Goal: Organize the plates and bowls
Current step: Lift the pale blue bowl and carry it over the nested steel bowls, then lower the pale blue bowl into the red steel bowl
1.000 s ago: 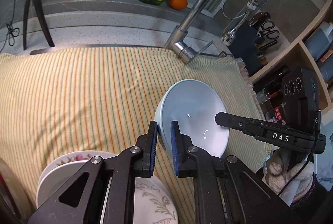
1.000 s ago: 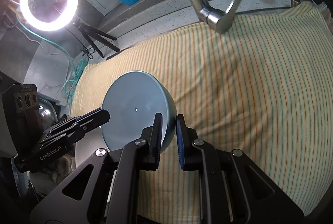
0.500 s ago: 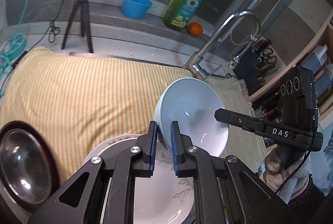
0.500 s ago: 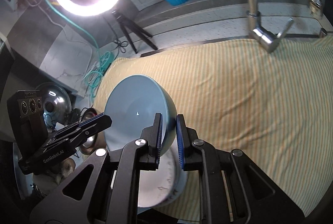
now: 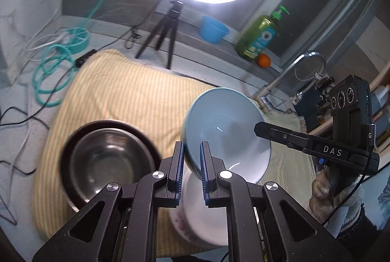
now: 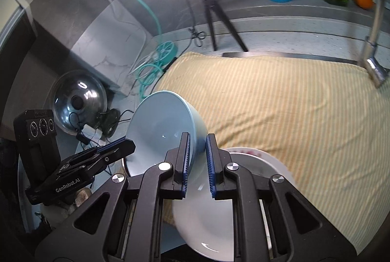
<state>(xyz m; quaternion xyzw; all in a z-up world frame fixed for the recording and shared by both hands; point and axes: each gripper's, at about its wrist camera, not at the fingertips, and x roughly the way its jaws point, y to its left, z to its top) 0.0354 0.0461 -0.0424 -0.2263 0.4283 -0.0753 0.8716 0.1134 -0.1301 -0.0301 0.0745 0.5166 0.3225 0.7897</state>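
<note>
While both of my grippers clamp the same pale blue bowl (image 5: pixel 226 137) by opposite sides of its rim, it hangs tilted in the air above the striped cloth (image 5: pixel 126 96) that covers the surface. My left gripper (image 5: pixel 191 172) is clenched on the rim's near-left edge, and my right gripper (image 6: pixel 197 164) is clenched on the edge across from it, so the bowl's mouth faces up and toward the left camera. What the coming move turns on, as I judge it, is what lies beneath: the steel bowl (image 5: pixel 107 162) nested in a dark outer bowl sits down and to the left of the blue one, nearer my left gripper, while the white plate (image 6: pixel 212 218) with a floral rim lies directly under my right gripper's fingers. If the blue bowl is to join the other bowls, I would carry it leftward past the plate, levelling it before lowering.
</note>
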